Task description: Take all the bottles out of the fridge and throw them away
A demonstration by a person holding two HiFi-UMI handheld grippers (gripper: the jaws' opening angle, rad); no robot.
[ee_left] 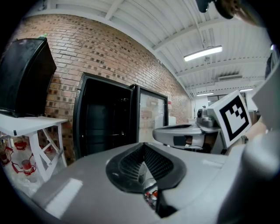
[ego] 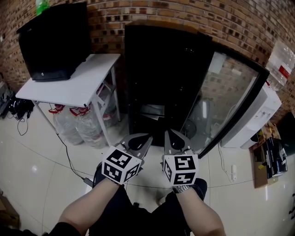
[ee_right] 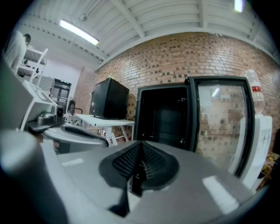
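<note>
A black fridge (ego: 161, 83) stands open against the brick wall, its glass door (ego: 226, 101) swung out to the right. The inside is dark and I can make out no bottles in it. My left gripper (ego: 148, 137) and right gripper (ego: 168, 132) are held side by side in front of the fridge, pointing at it and well short of it. The left gripper view shows its jaws (ee_left: 143, 144) shut with nothing between them, the fridge (ee_left: 105, 118) ahead. The right gripper (ee_right: 141, 143) is shut and empty too, facing the fridge (ee_right: 164, 118).
A white table (ego: 73, 85) at the left carries a black box (ego: 55, 41) with a green bottle (ego: 42, 5) on top. Large clear water jugs (ego: 76, 122) sit under the table. A white water dispenser (ego: 258, 115) stands right of the door, cables (ego: 18, 110) lie at far left.
</note>
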